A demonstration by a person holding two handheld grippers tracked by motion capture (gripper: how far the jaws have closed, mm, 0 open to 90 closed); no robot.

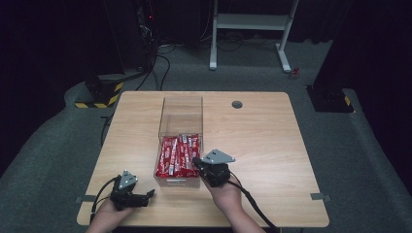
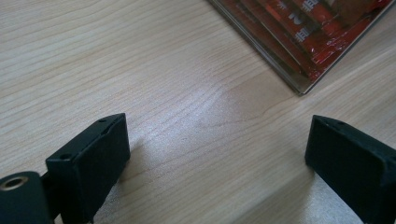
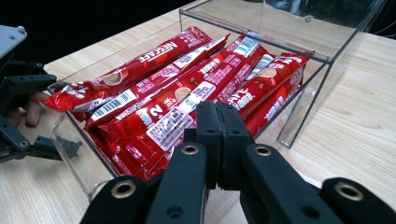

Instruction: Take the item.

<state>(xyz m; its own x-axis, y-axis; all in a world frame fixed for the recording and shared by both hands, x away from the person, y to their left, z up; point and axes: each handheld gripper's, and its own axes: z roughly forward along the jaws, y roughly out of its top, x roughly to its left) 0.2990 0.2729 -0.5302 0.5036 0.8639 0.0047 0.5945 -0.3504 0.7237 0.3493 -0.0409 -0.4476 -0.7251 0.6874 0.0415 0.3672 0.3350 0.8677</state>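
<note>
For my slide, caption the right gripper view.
Right gripper, fingers closed together, poised over red Nescafe sachets packed in a clear plastic box.

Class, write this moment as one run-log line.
left gripper: open, on table | right gripper: shut, empty, at clear box | red sachets: in box

The box stands on the table between the two tongs, the sachets lying inside its near part. The left tongs sit left of its near corner; the right tongs touch its right wall.
</note>
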